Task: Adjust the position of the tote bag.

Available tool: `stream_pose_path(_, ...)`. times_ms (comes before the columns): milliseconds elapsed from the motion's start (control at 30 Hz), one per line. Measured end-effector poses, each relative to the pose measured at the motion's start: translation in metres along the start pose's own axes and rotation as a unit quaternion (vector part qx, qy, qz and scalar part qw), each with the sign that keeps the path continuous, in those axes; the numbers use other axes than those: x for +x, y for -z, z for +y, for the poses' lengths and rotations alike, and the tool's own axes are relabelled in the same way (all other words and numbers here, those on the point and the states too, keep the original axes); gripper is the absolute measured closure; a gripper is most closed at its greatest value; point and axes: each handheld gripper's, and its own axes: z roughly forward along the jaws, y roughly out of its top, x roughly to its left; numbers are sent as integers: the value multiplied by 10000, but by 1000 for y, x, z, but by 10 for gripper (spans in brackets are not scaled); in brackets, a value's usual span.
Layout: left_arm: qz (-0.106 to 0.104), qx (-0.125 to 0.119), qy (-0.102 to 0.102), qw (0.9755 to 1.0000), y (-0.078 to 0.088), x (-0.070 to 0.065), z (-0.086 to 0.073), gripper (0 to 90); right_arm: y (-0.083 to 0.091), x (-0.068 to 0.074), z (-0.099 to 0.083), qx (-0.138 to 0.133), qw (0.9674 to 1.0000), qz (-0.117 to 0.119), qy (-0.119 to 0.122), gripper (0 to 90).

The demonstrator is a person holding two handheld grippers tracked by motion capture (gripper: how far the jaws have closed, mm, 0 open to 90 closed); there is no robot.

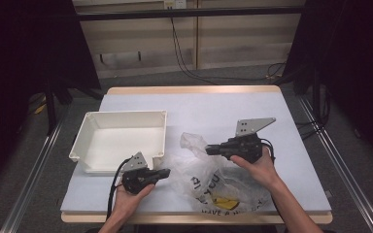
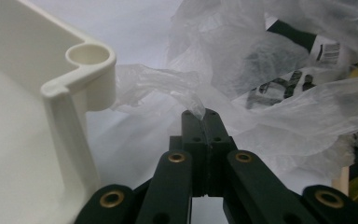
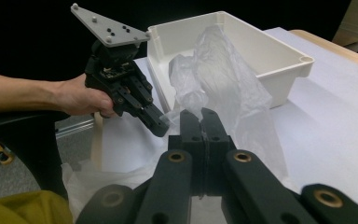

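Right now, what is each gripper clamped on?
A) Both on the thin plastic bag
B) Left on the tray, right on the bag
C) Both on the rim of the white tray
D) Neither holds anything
A: the left gripper and the right gripper each pinch a fold of the plastic bag between shut jaws, beside the white tray.

A white rectangular tray (image 1: 85, 127) sits on the left half of the counter (image 1: 199, 104), open side up, with round posts at its corners. The counter carries a pale cover with wood showing at its edges. Behind it black cables (image 1: 184, 58) trail over the grey floor (image 1: 213, 75) before a panelled wall.
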Motion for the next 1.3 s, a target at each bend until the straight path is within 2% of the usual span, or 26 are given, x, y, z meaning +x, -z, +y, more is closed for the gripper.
stream_pose_path(133, -53, -291, -5, 9996, 10, -5, 7, 900, 12, -2, -5, -113, 9998, -117, -73, 900)
stream_pose_path(267, -199, -492, -55, 9986, 18, -11, 13, 900, 29, -3, -7, -230, 9993, -262, -103, 900)
stream_pose_path(367, -272, -603, -118, 9977, 23, -18, 18, 900, 44, -3, -11, -287, 9986, -423, -120, 900)
stream_pose_path(467, -228, -609, -200, 9977, 26, -23, 22, 900, 59, -4, -17, -318, 9977, -584, -163, 900)
stream_pose_path(533, -302, -699, -183, 9969, 28, -25, 25, 900, 68, -5, -20, -330, 9968, -711, -186, 900)
stream_pose_path(733, -286, -855, -281, 9955, 37, -27, 35, 900, 97, -3, -29, -428, 9936, -1023, -223, 900)
stream_pose_path(967, -307, -1045, -491, 9928, 48, -31, 51, 900, 130, 0, -38, -502, 9886, -1392, -289, 900)
stream_pose_path(1300, -433, -1022, -794, 9906, 51, -46, 59, 900, 169, 3, -54, -701, 9791, -1866, -407, 900)
